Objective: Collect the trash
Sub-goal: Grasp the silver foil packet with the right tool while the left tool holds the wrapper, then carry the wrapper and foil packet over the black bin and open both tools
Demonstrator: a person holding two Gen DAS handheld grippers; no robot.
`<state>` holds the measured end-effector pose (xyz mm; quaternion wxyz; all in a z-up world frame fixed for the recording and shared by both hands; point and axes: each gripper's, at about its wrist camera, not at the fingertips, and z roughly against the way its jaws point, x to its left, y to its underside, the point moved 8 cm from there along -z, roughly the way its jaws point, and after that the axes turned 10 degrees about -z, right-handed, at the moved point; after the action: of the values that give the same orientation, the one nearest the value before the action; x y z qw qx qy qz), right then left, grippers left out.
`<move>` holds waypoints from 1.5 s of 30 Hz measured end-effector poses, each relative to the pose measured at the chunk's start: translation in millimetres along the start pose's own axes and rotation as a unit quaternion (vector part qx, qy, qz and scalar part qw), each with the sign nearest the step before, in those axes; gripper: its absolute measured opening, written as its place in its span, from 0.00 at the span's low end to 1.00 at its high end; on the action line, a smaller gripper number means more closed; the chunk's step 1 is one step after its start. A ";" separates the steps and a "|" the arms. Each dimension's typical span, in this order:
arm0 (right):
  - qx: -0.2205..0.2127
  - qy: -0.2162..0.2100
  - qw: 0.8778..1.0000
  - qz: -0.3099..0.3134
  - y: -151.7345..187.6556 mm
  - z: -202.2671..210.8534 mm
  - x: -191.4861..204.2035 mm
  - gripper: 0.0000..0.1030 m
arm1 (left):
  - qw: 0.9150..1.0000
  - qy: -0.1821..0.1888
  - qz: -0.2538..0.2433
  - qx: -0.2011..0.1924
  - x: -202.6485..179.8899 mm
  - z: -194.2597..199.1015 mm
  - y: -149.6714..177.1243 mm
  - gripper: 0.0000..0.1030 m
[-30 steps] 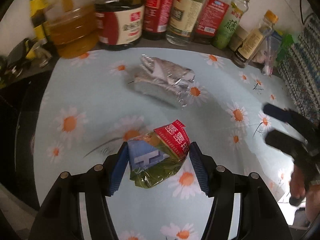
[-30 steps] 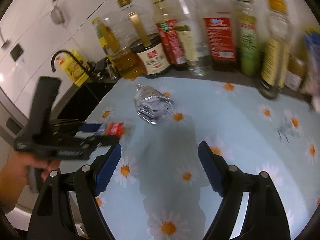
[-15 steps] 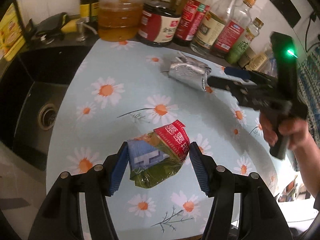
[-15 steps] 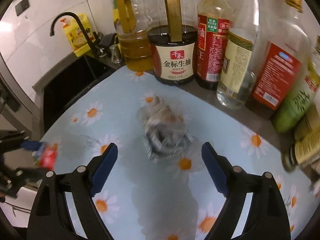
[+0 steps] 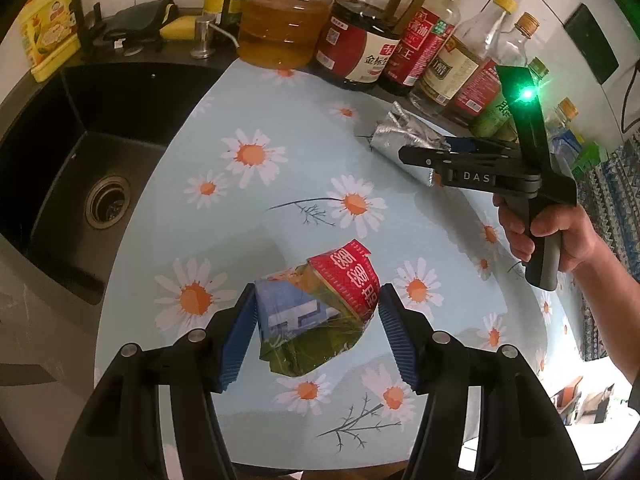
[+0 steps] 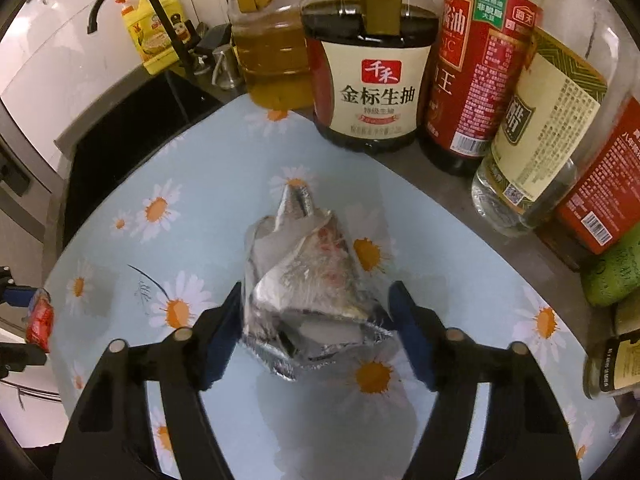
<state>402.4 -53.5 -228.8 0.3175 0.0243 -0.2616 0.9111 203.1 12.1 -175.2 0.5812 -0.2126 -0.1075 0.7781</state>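
Foil wrapper (image 6: 308,300) lies on the daisy cloth (image 6: 200,184) between the right gripper's (image 6: 316,332) spread fingers, long axis pointing away; left gripper (image 5: 316,332) clenches a crumpled packet (image 5: 316,308).

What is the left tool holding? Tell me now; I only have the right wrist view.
Observer: The left tool is clamped on a crumpled wrapper, red, blue and green.
Operator: Say what lies left of the tablecloth.
Observer: A black sink; its round drain shows here.
Operator: Check my right tool from outside.
Observer: A green light glows on it, and its tips reach the foil bag.
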 end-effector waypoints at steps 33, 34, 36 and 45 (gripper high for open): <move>-0.067 0.014 0.992 -0.106 108.3 114.3 85.5 0.64 | 0.990 0.073 -0.119 -0.007 -7.4 29.6 31.3 0.57; -0.068 0.016 0.991 -0.111 113.7 116.7 89.1 0.64 | 0.990 0.076 -0.123 -0.006 -7.2 31.1 34.4 0.57; -0.071 0.018 0.989 -0.125 126.2 121.4 97.7 0.64 | 0.988 0.082 -0.133 -0.004 -7.2 34.0 42.1 0.57; -0.084 0.020 0.977 -0.194 178.0 135.7 138.2 0.64 | 0.977 0.118 -0.175 0.013 -10.8 45.6 86.0 0.57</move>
<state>170.4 -159.9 -164.9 0.4937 0.0299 -0.3214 0.8075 111.0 -20.4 -168.1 0.7195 -0.2731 -0.0639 0.6353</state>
